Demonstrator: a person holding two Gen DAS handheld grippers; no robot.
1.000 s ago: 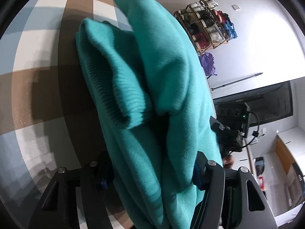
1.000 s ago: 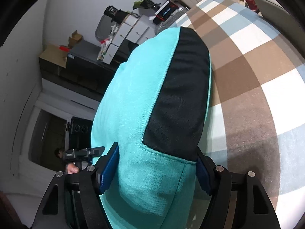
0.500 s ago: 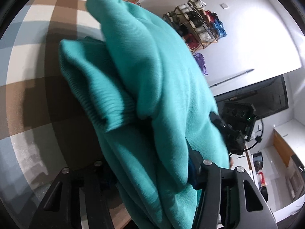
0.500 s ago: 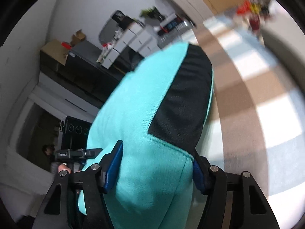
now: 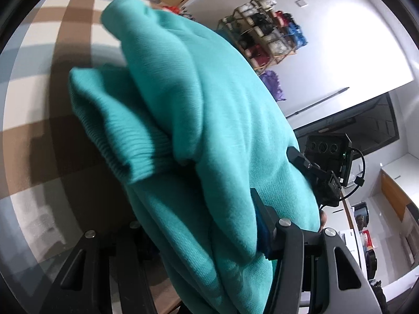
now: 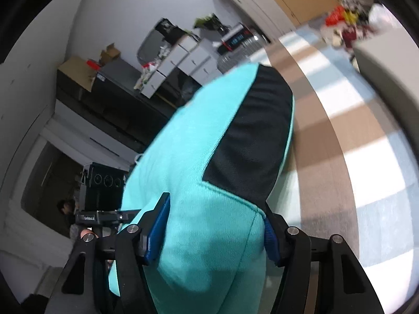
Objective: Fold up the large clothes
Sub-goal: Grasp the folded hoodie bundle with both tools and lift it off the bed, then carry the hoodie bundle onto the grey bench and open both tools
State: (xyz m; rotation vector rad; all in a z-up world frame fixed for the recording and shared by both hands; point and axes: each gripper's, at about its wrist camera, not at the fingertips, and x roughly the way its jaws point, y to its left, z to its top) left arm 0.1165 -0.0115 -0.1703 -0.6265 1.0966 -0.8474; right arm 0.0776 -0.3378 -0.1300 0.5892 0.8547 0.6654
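Note:
A thick teal garment [image 5: 204, 120] with a ribbed cuff [image 5: 131, 151] is bunched up and lifted above the checked cloth on the table. My left gripper [image 5: 199, 235] is shut on a folded wad of it; the left finger is hidden under the cloth. In the right wrist view the same teal garment [image 6: 188, 188] shows a black panel [image 6: 251, 141]. My right gripper [image 6: 214, 233] is shut on this end, its blue pads [image 6: 158, 230] pressing both sides of the bundle.
The table carries a brown, white and blue checked cloth [image 5: 39, 99]. A shelf of shoes [image 5: 269, 41] stands by the far wall. White cabinets [image 6: 183, 60] and a dark counter lie beyond. A red and yellow pile [image 6: 345, 21] sits at the table's far end. A person [image 6: 68, 209] is at the left.
Both grippers have lifted the bundle a little and rolled slightly. The garment hangs higher off the checked cloth, and more of the room shows behind it.

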